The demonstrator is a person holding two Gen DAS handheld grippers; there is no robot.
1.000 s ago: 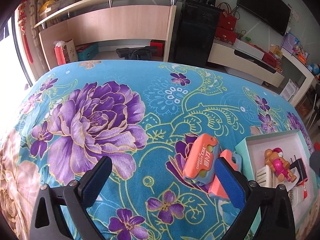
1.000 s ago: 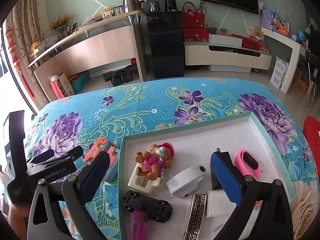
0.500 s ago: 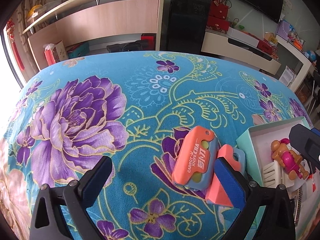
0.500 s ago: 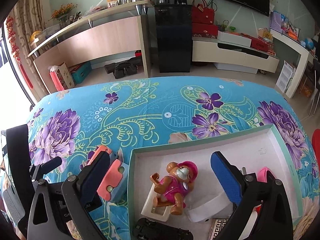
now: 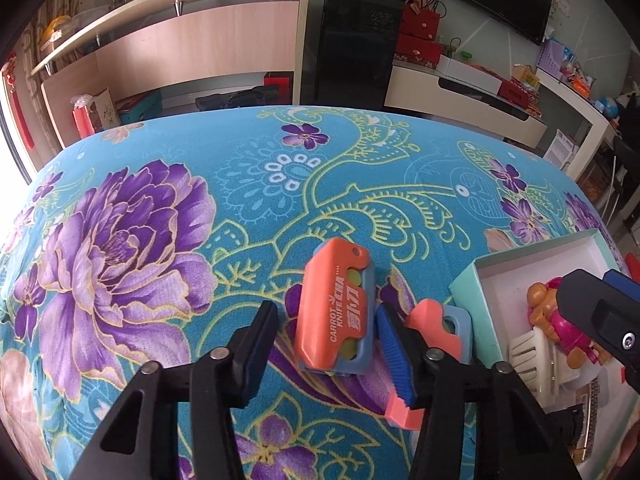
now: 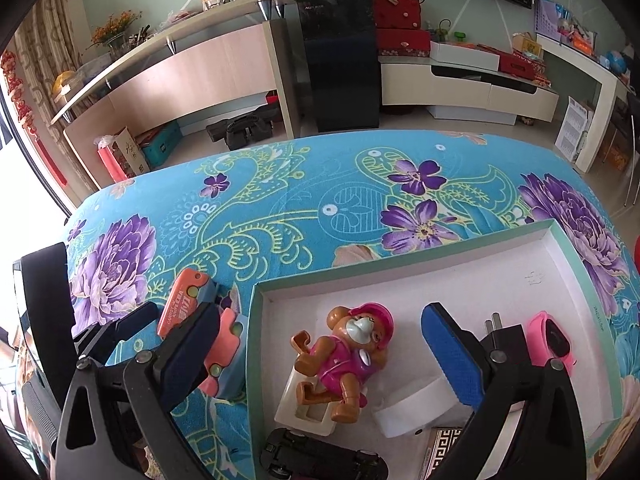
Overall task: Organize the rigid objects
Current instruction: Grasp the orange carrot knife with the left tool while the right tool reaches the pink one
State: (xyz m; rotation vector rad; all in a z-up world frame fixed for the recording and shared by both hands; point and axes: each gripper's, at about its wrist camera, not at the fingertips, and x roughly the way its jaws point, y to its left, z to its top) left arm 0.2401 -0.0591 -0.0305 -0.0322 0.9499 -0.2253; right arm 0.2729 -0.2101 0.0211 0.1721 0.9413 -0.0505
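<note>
"CARROT KNIFE", seemingly "CHA", on orange toy [image 5: 335, 304]

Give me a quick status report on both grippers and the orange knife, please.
Left gripper open, fingers straddling the orange carrot knife on the cloth. Right gripper open, empty, above the toy dog in the box. Second orange knife crowds the right finger.

Counter layout, box at right, two cutters at left.
On the floral-cloth counter [image 6: 360, 184], the shallow green-rimmed cardboard box [image 6: 400, 266] holds the brown-and-pink toy dog figure [image 6: 348, 354], black plug adapter [image 6: 504, 336] and pink watch-like gadget [image 6: 554, 338]. Left of it lie the orange folding carrot knife [image 5: 338, 308] and, just beside the box, a second orange cutter [image 5: 436, 328].
</note>
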